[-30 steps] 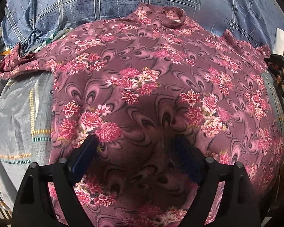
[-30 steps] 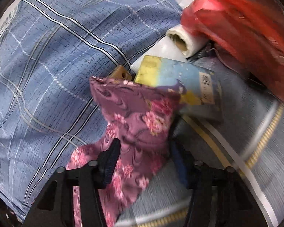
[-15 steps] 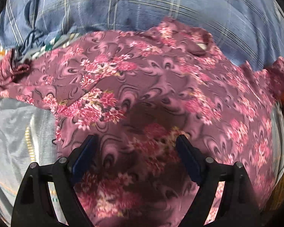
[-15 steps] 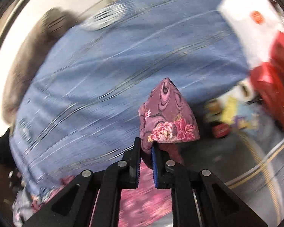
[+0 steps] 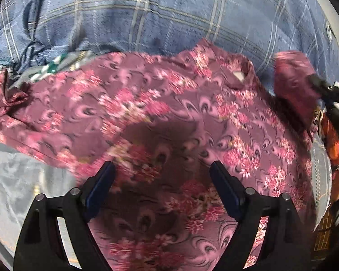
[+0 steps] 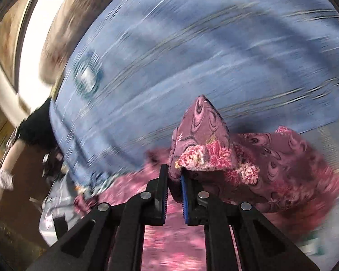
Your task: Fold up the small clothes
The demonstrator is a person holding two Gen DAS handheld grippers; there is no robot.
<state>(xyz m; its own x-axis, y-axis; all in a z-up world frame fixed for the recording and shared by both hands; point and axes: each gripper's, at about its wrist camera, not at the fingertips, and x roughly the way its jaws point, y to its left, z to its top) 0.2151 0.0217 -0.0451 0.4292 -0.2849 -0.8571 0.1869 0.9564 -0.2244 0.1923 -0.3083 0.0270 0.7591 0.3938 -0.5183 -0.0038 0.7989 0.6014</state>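
A bed fills both views, covered by a blue plaid blanket (image 5: 169,22) toward the far side and a pale grey sheet (image 5: 13,180) on the near left. On it lies one floral garment (image 5: 192,117), maroon with pink flowers, spread broadly so that its long axis runs across the left wrist view from the bunched sleeve at the left edge to the lifted sleeve at the right. Its neckline sits at the far edge, against the blanket.

The left claw (image 5: 162,180) hovers over the middle of the garment with its jaws wide apart and nothing between them; cloth lies under and ahead of it.

The right claw (image 6: 175,187) has just been closing and now stands narrow, pinching the corner of the right sleeve (image 6: 201,146), which rises in a peak above the jaws. In the left wrist view that same sleeve shows raised off the bed at the right, with the right claw's black frame behind it. The rest of the garment lies to the left of and below the held corner, so carrying the sleeve inward across the body looks like the fold in hand. The right hand is clearly the nearer one for it; the left seems placed to pin the middle.

Counted: one garment, one blanket, two claws. Clutter at the right edge is too blurred to name.
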